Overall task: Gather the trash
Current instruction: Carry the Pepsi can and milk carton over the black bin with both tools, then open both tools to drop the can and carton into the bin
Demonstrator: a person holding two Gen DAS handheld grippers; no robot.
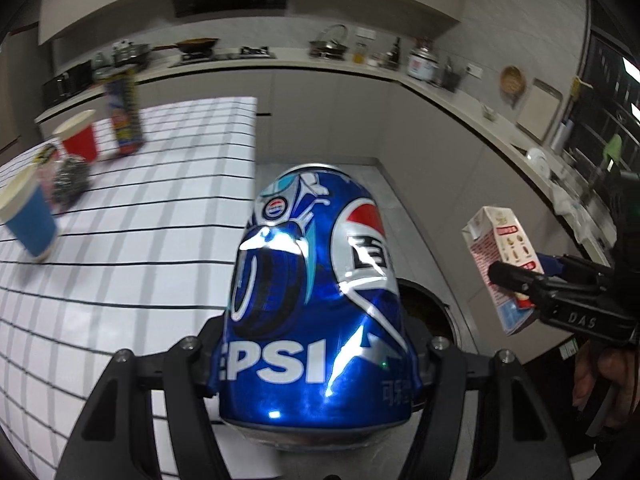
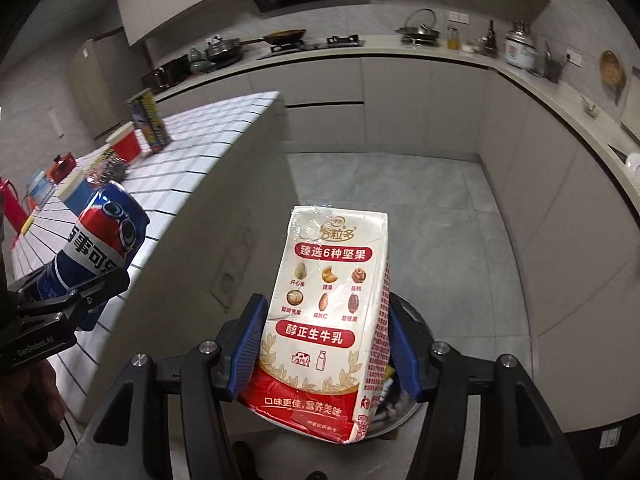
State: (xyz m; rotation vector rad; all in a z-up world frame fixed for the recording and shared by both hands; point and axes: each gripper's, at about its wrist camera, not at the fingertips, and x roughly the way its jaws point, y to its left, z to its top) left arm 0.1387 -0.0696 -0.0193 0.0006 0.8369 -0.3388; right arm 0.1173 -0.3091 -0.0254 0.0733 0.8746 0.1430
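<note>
My left gripper [image 1: 316, 360] is shut on a blue Pepsi can [image 1: 316, 304], held out past the edge of the tiled table [image 1: 132, 248]. My right gripper [image 2: 324, 344] is shut on a white and red milk carton [image 2: 328, 320], its blue pads pressed on both sides. Each view shows the other hand too: the milk carton [image 1: 500, 264] at the right of the left wrist view, the Pepsi can [image 2: 96, 248] at the left of the right wrist view. A round dark bin [image 1: 424, 308] sits on the floor below both, mostly hidden; its rim [image 2: 412, 320] shows behind the carton.
On the table stand a blue paper cup [image 1: 30, 220], a red paper cup [image 1: 78, 140], a steel scourer [image 1: 70, 180] and a tall blue and yellow tube [image 1: 124, 116]. A kitchen counter [image 1: 440, 84] with pots wraps around the back and right. Grey floor [image 2: 400, 200] lies beyond.
</note>
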